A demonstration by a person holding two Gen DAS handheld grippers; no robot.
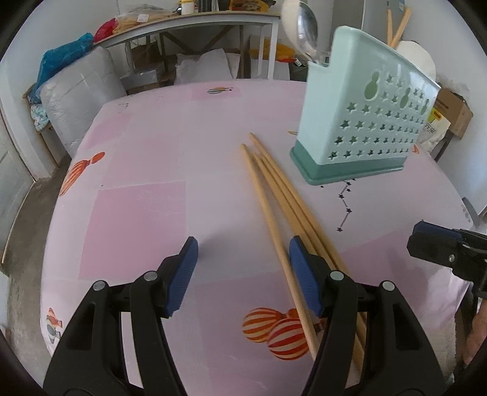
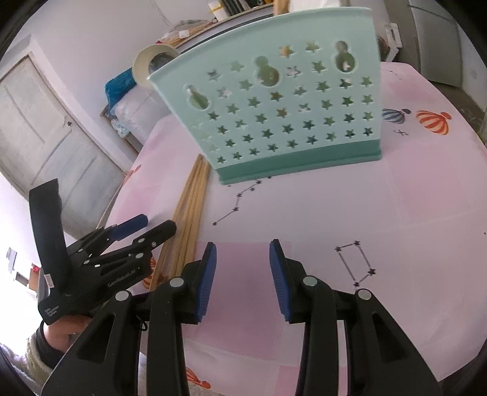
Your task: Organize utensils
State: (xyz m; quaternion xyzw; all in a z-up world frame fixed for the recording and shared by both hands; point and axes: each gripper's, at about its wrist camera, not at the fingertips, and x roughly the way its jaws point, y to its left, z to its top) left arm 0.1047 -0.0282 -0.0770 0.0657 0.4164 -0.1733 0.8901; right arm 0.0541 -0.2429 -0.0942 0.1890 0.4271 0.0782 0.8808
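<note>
Several wooden chopsticks (image 1: 275,195) lie side by side on the pink tablecloth (image 1: 137,213), pointing toward a mint-green utensil holder (image 1: 365,121) with star cut-outs. A metal spoon (image 1: 307,27) and a white spoon (image 1: 290,21) stand in the holder. My left gripper (image 1: 243,243) is open and low over the chopsticks' near part. The leftmost stick runs between its fingers and the others pass under the right finger. My right gripper (image 2: 243,245) is open over bare cloth in front of the holder (image 2: 274,115), with the chopsticks (image 2: 188,213) and the left gripper (image 2: 155,224) to its left.
The table's rounded edge drops off at left (image 1: 61,189). Behind it stand a cluttered bench (image 1: 194,18) and wrapped bundles (image 1: 79,88). A cardboard box (image 1: 453,112) sits at far right and a door (image 2: 45,128) at left. A hand (image 2: 61,332) holds the left gripper.
</note>
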